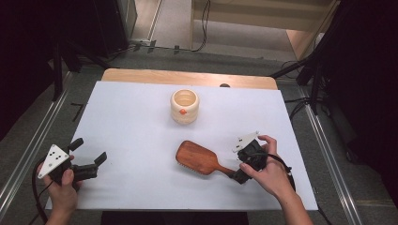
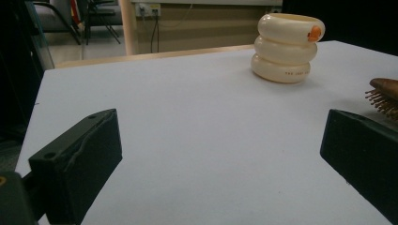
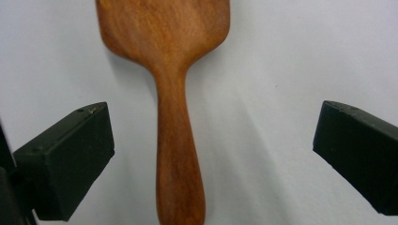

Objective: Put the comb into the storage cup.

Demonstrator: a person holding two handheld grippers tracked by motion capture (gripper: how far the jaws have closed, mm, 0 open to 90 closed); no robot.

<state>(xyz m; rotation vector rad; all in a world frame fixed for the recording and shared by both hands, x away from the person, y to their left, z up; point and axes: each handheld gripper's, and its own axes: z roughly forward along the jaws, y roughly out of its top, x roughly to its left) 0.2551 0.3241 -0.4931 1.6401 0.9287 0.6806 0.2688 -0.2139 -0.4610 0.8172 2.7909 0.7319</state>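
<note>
hairbrush (image 1: 199,158): wooden, flat on the counter, lower centre-right of the high view, back side up, paddle head toward the left, handle toward lower right
hairbrush handle: in the right gripper view (image 3: 178,154) runs up the middle of the frame between the two jaws, touching neither; head cut off by the upper edge
hairbrush bristles: seen at the right edge of the left gripper view (image 2: 382,101), pointing down at the counter
right gripper (image 1: 241,176): lower right of the high view, held in a hand (image 1: 267,171), tip right at the handle end
right jaws: spread wide, nothing clamped, gap on both sides of the handle
left gripper (image 1: 89,154): lower left of the high view, held in a hand (image 1: 63,187), well apart from the hairbrush
left jaws: spread wide, empty, bare counter between them in the left gripper view
cup (image 1: 184,106): cream, ribbed in three rings, small orange mark on its side, upright, upper centre of the high view, well apart from the hairbrush; upper right of the left gripper view (image 2: 286,47)
counter (image 1: 131,126): white sheet over a wooden top, wood strip at the far edge
</note>
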